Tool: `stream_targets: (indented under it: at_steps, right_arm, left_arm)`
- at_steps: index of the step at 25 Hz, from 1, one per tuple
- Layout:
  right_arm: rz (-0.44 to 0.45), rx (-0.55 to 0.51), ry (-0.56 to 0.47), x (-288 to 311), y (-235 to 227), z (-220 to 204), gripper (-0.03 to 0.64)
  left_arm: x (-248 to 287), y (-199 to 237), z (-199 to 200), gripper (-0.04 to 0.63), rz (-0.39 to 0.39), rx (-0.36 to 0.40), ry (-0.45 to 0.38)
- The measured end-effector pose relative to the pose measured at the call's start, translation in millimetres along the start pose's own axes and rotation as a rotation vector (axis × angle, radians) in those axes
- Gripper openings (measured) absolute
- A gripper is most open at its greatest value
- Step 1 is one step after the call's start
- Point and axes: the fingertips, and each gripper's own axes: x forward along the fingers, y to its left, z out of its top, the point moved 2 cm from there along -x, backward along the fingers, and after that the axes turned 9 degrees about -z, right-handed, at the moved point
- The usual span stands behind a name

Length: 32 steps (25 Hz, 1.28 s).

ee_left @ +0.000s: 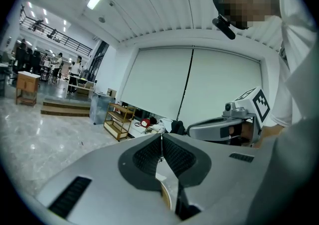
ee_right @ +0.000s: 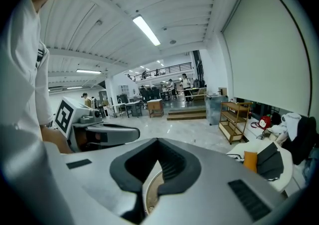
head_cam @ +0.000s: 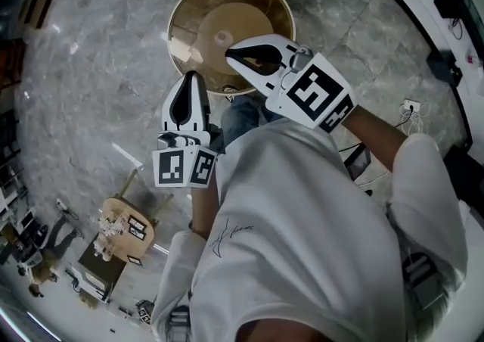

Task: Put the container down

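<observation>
The grey marble floor (head_cam: 91, 68) spreads under everything, and the person's white shirt (head_cam: 302, 219) fills the space behind the two grippers. The container (head_cam: 187, 24), a big round tub with a pale rim and tan inner wall, sits on that floor ahead of and below both grippers. Inside it a lighter round patch marks the middle of the bottom, with a small round spot at its centre. The left gripper (head_cam: 190, 77) is clenched with its tips meeting on nothing, and its tip lies over the tub's near rim in the head view. The right gripper (head_cam: 230, 54) is likewise clenched and empty, reaching further out so that it lies over the tub's inside. In each gripper view a curved strip of the tan rim shows through the hollow under the closed tips. Neither gripper has hold of the tub. A low wooden shelf rack (ee_right: 233, 119) stands beyond the right gripper, on its right side. A small round wooden table (head_cam: 125, 231) with pale clutter on top stands on the floor to the left of the left gripper and behind it. The left marker cube (head_cam: 184, 166) and the right marker cube (head_cam: 316, 94) carry black-and-white square patterns. A thin dark scribble on the shirt front (head_cam: 227, 236) is too small to read.
</observation>
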Motion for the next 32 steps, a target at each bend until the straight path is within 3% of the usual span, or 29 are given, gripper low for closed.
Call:
stream_targets:
  at_steps: [8,20,32]
  right_arm:
    - [-0.001,0.007,-0.002,-14,13,1,0.014]
    - [0.028,0.003,-0.044,-32,27,7,0.014]
    - [0.077,-0.003,-0.032,-44,29,-7,0.014]
  left_arm:
    - [-15,-13,9,0.025,-0.019,0.018,-0.019]
    - [-30,-27,12,0.025,0.02,0.029,-0.051]
    - [-27,-38,-3,0.026,0.048,0.012,-0.006]
